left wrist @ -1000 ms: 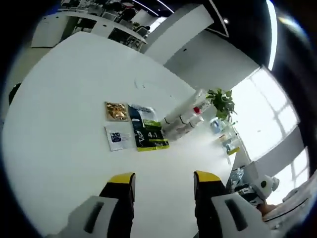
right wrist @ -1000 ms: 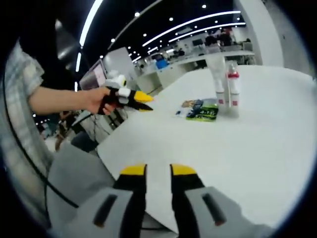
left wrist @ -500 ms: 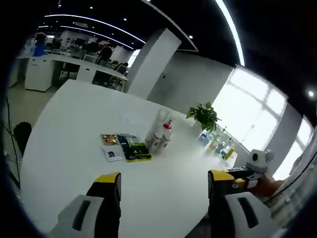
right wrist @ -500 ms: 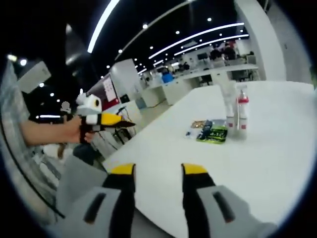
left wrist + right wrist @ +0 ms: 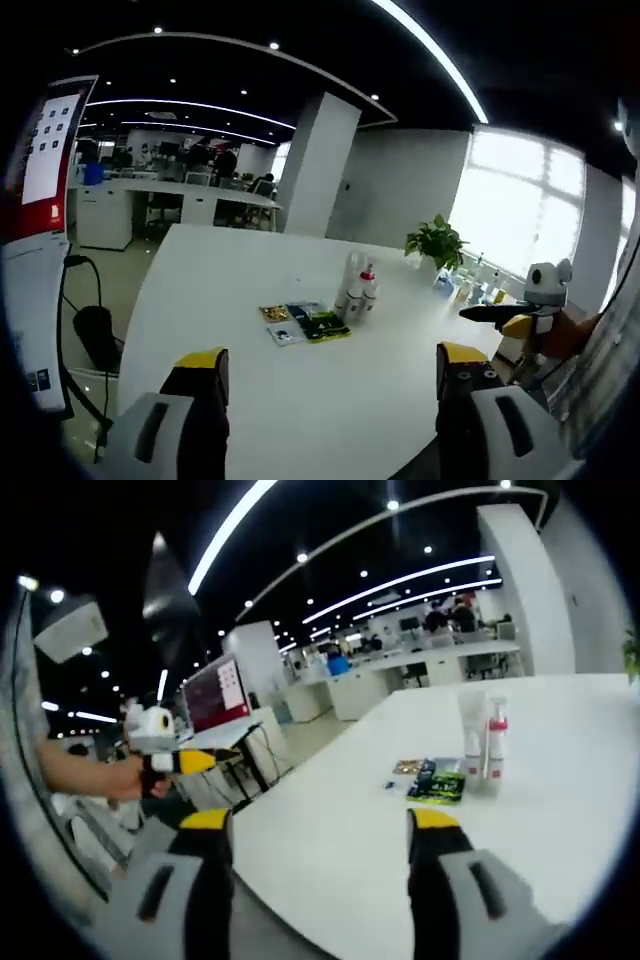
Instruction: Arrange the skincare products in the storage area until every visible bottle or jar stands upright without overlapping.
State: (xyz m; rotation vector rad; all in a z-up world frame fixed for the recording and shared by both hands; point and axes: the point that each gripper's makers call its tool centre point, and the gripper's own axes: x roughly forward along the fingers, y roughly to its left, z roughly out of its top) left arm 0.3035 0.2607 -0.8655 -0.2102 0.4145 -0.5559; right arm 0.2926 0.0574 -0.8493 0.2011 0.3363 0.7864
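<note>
Left gripper view: skincare bottles upright, clustered mid-table, one red-capped | flat sachets lying just beside them | my left gripper wide, empty | my right gripper wide, empty, well short of bottles.

Right gripper jaws spread wide; bottles upright beside sachets.
</note>
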